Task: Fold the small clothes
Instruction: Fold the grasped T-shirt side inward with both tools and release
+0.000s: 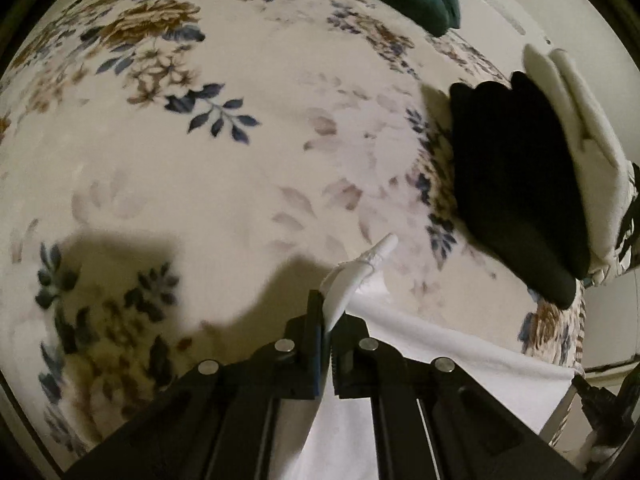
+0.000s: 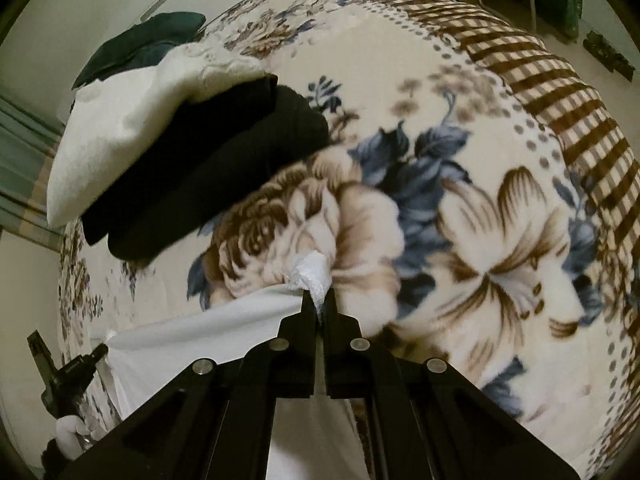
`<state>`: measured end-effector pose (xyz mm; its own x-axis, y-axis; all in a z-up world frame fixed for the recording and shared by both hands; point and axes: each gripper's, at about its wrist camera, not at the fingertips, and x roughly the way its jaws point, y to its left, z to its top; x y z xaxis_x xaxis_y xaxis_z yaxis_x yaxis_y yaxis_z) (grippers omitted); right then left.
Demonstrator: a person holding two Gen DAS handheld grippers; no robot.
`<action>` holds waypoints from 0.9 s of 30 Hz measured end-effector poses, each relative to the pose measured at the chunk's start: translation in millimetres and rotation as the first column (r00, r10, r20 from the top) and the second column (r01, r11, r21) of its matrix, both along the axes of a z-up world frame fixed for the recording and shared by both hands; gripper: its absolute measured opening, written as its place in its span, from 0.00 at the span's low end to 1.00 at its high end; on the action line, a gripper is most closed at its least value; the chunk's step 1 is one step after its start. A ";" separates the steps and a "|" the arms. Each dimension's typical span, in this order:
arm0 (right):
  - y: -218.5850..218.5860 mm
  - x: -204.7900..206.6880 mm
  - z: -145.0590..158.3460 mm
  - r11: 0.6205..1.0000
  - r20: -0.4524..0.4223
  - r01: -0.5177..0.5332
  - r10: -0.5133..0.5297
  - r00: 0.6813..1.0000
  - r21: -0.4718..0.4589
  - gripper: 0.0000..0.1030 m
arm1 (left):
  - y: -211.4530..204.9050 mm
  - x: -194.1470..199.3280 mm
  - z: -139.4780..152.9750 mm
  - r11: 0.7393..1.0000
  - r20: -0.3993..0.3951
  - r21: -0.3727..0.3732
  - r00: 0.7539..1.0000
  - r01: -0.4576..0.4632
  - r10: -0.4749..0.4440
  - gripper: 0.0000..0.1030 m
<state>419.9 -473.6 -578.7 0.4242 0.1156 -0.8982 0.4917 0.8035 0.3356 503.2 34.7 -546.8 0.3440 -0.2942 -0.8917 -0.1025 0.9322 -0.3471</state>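
White thin cloth garment [image 1: 420,340] – corners clamped in left tongs [image 1: 327,312] and right tongs [image 2: 316,300], stretched over floral fleece bed blanket [image 1: 240,180]. Advice: keep edge taut, lower evenly.

Both wrist cams hover close over floral blanket [image 1: 248,152], angled down; both share the black/white folded stack [image 2: 192,184].

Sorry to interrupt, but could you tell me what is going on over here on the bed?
A person is folding a small white garment over a floral blanket. The left tool and the right tool are each shut on a bunched corner, with the cloth stretched between them. Off to the side, a folded black garment and a white one are stacked together.
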 end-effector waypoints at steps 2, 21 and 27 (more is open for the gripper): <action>0.8 9.9 -9.7 1.000 -0.019 0.006 -0.006 1.000 -0.008 0.03 | 1.2 5.9 -11.9 1.000 -0.042 0.005 0.999 0.004 -0.004 0.06; 32.4 -174.5 -44.0 0.948 -0.245 0.088 -0.011 0.970 0.307 0.74 | 62.7 -194.3 1.3 0.983 -0.263 -0.070 0.954 -0.169 0.145 0.79; 81.0 -238.6 -108.3 0.814 -0.293 0.208 -0.049 0.955 0.543 0.74 | 48.2 -241.7 -42.4 0.954 -0.341 -0.121 0.914 -0.275 0.221 0.79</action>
<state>181.3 -392.5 -687.0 0.2393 0.5932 -0.7687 0.7079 0.4352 0.5562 261.5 83.0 -589.1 0.1294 -0.3865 -0.9131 -0.4537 0.7958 -0.4012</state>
